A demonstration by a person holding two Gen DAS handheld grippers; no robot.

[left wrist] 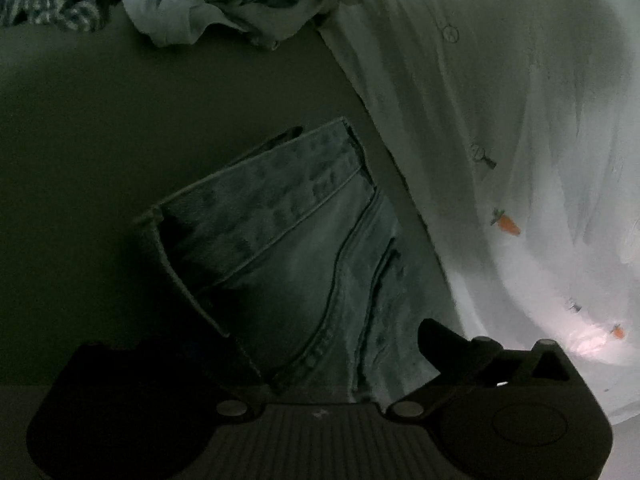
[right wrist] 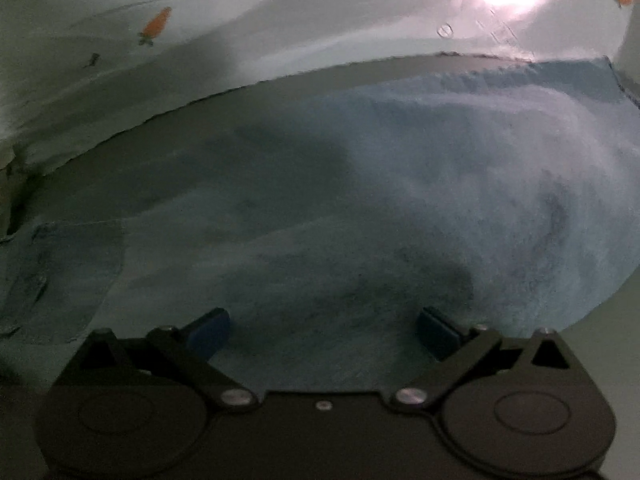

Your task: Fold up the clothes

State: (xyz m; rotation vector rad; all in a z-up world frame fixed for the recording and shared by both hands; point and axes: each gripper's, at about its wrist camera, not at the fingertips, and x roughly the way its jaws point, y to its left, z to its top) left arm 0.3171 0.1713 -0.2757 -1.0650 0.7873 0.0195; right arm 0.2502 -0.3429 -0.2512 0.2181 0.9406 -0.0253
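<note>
Light blue jeans [left wrist: 304, 248] lie folded on the dim grey surface, waistband toward the top of the left wrist view. My left gripper [left wrist: 316, 344] hovers over their lower part. Its right finger [left wrist: 436, 340] stands far out beside the denim edge, and the left finger is lost in shadow; nothing is pinched. In the blurred right wrist view the same jeans [right wrist: 360, 200] fill the middle, a back pocket [right wrist: 68, 272] at the left. My right gripper [right wrist: 323, 334] is open just above the denim, its blue pads [right wrist: 208, 332] wide apart with only flat cloth below.
A white buttoned shirt with small carrot prints [left wrist: 520, 120] lies along the right of the jeans and appears as the shirt [right wrist: 180, 48] beyond them. A heap of crumpled clothes [left wrist: 224, 4] and a striped garment [left wrist: 52, 0] sit at the far edge. Bare grey surface [left wrist: 100, 140] lies left.
</note>
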